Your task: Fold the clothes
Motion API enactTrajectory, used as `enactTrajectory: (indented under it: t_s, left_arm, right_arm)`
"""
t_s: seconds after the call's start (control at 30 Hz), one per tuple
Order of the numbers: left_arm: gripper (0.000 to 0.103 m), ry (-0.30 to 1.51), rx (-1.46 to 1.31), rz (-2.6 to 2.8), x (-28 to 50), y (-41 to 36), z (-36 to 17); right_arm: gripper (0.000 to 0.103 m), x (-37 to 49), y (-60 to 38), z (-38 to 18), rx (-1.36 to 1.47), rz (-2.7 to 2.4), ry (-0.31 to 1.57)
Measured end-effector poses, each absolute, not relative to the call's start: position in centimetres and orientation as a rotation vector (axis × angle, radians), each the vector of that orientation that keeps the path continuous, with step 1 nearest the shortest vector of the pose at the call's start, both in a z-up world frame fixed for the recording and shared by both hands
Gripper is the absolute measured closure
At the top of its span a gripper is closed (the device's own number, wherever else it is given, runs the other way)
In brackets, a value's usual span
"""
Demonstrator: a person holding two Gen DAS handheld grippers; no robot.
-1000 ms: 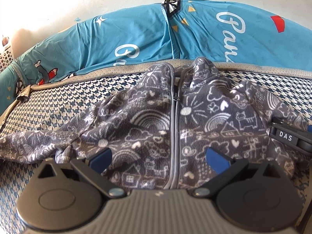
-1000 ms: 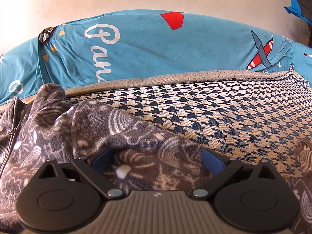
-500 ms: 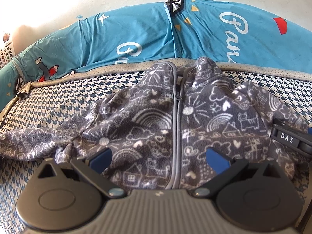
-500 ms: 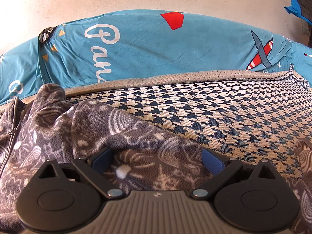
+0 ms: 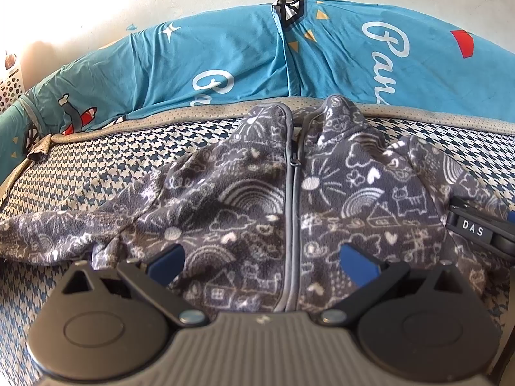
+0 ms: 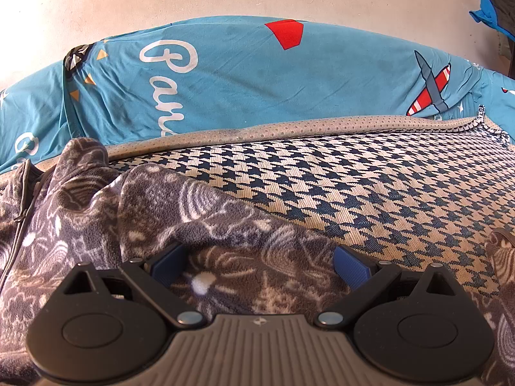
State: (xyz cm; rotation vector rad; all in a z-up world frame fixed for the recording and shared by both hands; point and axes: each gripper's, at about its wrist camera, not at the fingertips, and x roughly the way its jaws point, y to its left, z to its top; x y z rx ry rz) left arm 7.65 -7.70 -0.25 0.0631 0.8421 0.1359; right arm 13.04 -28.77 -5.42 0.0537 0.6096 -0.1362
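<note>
Here's the grey fleece jacket point(image 5: 257, 199) — doodle print, zipped up the front — lying face up on the houndstooth bed cover point(image 5: 96, 167), collar toward the blue pillows point(image 5: 225, 58) at the wall. One sleeve point(image 5: 48, 234) trails out flat to the left of the left wrist view; the other point(image 6: 225, 225) is bunched over the body on the far side.

The left claw point(image 5: 262, 259) sits low over the hem, blue pads spread wide either side of the zip, holding nothing. The right claw point(image 6: 259, 265) is spread too, hovering over that rumpled sleeve in its own view, fabric between the pads but not pinched. From the left camera its black body, lettered DAS, shows at the edge point(image 5: 473, 228).

How will it handle? Judging by the nap, it's soft, light, thick fleece — no stiffness, it will drape and sag from any single pinch, though the pile should grip the pads well. Little risk of damage. Best holds look like seams and edges: the cuff or shoulder seam for turning a sleeve in, the hem corners for doubling the body. The zip ridge gives a natural centre line, but the pull tab point(image 5: 293, 160) could snag a pad.
</note>
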Motion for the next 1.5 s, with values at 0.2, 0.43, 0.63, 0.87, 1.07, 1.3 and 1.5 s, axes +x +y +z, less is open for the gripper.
enactTrajectory:
  t_s: [0.2,0.43,0.63,0.87,1.07,1.3,1.5]
  left_arm:
    - [0.000,0.839,0.062,0.136,7.61,-7.68,-0.12]
    - [0.000,0.837,0.059,0.136,7.56,-7.65,-0.06]
    - [0.000,0.838,0.058,0.135,7.61,-7.61,-0.07]
    - [0.000,0.843,0.055,0.138,7.66,-7.42,-0.17]
    - [0.000,0.842,0.059,0.137,7.64,-7.51,-0.19]
    - [0.000,0.844,0.049,0.145,7.79,-7.21,-0.12]
    - [0.000,0.839,0.055,0.139,7.67,-7.29,-0.05]
  right_arm:
    - [0.005,13.05,-28.77,-5.43,0.054,-0.136,0.610]
    - [0.005,13.04,-28.77,-5.42,0.054,-0.137,0.610]
    - [0.005,13.03,-28.77,-5.43,0.054,-0.137,0.610]
    - [0.005,13.03,-28.76,-5.45,0.054,-0.137,0.611]
    - [0.005,13.02,-28.76,-5.45,0.054,-0.137,0.611]
    - [0.005,13.03,-28.76,-5.44,0.054,-0.137,0.611]
    - [0.005,13.02,-28.76,-5.42,0.054,-0.137,0.612]
